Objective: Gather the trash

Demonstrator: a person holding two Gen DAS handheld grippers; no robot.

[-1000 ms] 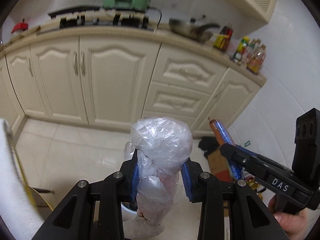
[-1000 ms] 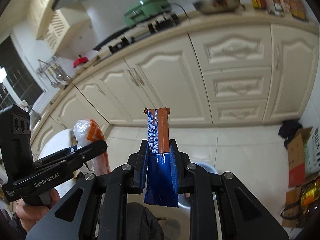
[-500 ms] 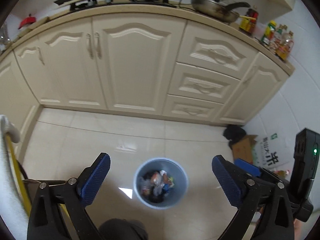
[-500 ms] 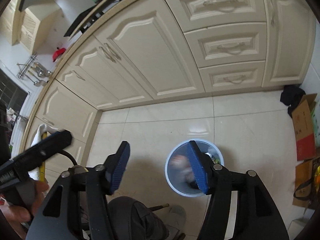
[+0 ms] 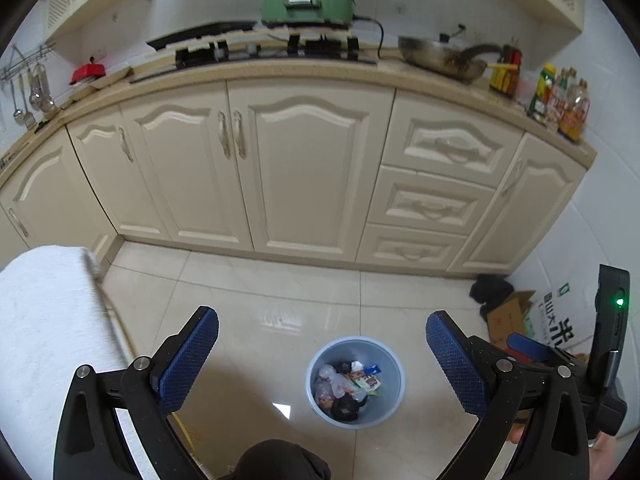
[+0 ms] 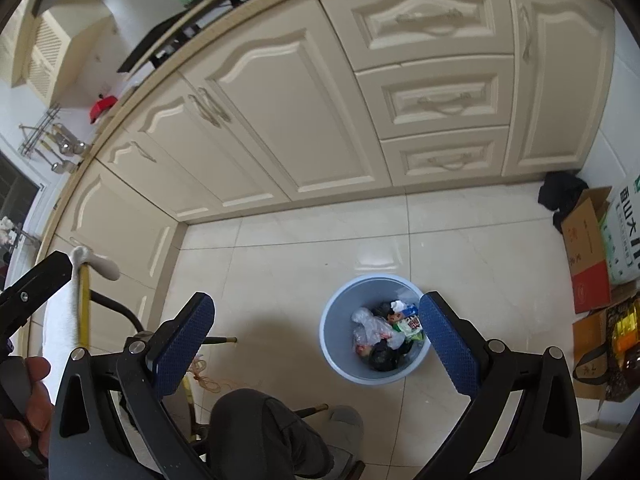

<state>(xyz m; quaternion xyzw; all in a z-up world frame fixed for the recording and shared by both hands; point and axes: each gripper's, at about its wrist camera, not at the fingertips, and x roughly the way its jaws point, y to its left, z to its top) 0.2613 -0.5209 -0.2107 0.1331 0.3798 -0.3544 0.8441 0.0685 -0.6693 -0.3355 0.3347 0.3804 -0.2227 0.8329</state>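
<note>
Fingers of left gripper [image 5: 322, 356] and right gripper [image 6: 316, 336] just sprang wide, nothing between. I judge trash [image 6: 386, 332] in bin [image 6: 340, 354] light, crinkly, soft; pinch loose fold.

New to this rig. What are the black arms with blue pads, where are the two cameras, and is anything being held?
No robot here: a person holds a hand-operated gripper in each hand, and each carries a fisheye camera looking along its two fingers. So one picture is from the left gripper, the other from the right gripper. The black arms with blue pads are each gripper's own jaws. Both sets have just been opening and now stand wide, with nothing between them. Both point down at a light blue trash bin on the tiled kitchen floor, already holding wrappers and a plastic bag. Cream cabinets stand behind it, and cardboard boxes sit off to the right.
</note>
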